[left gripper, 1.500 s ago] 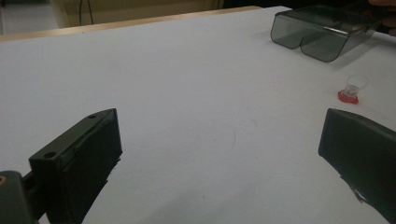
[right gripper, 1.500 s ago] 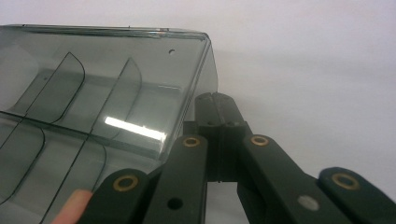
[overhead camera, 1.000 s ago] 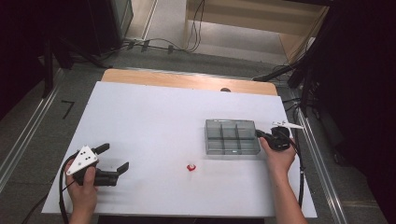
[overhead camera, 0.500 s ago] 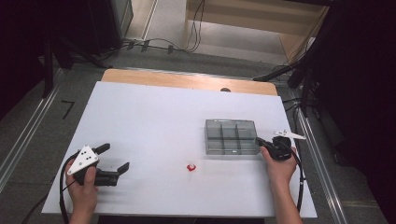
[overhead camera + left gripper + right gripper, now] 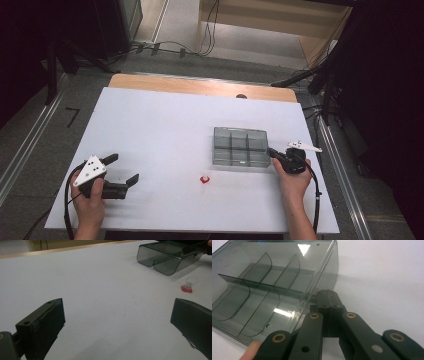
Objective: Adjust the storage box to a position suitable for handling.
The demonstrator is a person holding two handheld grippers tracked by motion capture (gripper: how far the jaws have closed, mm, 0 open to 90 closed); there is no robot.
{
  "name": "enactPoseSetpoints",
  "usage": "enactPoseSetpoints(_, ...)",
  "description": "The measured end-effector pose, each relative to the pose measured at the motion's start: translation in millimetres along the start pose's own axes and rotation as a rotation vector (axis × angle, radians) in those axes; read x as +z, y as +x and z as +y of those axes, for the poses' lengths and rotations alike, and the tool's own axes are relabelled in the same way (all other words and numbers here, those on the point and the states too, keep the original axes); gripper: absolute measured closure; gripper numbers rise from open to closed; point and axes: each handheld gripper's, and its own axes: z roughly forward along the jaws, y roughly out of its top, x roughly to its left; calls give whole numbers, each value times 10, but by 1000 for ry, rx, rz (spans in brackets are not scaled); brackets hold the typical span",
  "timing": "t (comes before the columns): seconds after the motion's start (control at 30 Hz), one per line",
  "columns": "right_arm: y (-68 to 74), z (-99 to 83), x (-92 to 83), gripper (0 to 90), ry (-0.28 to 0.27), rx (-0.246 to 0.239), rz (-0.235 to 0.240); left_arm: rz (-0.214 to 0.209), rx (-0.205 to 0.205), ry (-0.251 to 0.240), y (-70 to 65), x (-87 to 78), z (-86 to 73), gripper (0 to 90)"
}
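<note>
Right gripper [image 5: 274, 152] jaws pressed together, tip right at the compartment box's [image 5: 239, 146] right edge on the white counter [image 5: 165, 125]. Left gripper [image 5: 125, 170] gapes wide, holding nothing, well apart from the small red piece [image 5: 203, 179].

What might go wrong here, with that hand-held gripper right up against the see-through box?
1. The right hand-held gripper, jaws shut, sits at the edge of the smoky clear divided box. A push could probably slide the light box across the smooth white table.
2. The small red-based clear cap lies loose in front of the box; a sliding box or a sweeping hand might knock it away.
</note>
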Motion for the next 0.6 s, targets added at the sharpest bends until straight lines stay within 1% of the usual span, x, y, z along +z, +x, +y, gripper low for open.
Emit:
enactPoseSetpoints(0.1, 55, 8, 33, 879, 0, -3, 10, 1, 0, 0, 0, -2, 0, 0)
enactPoseSetpoints(0.4, 282, 40, 152, 879, 8, -34, 45, -1, -2, -2, 1, -3, 0, 0)
enactPoseSetpoints(0.53, 356, 59, 185, 879, 4, -19, 56, 0, -1, -1, 0, -3, 0, 0)
enactPoseSetpoints(0.6, 367, 61, 192, 879, 3, -23, 59, 0, 1, 0, -1, -1, 0, 0)
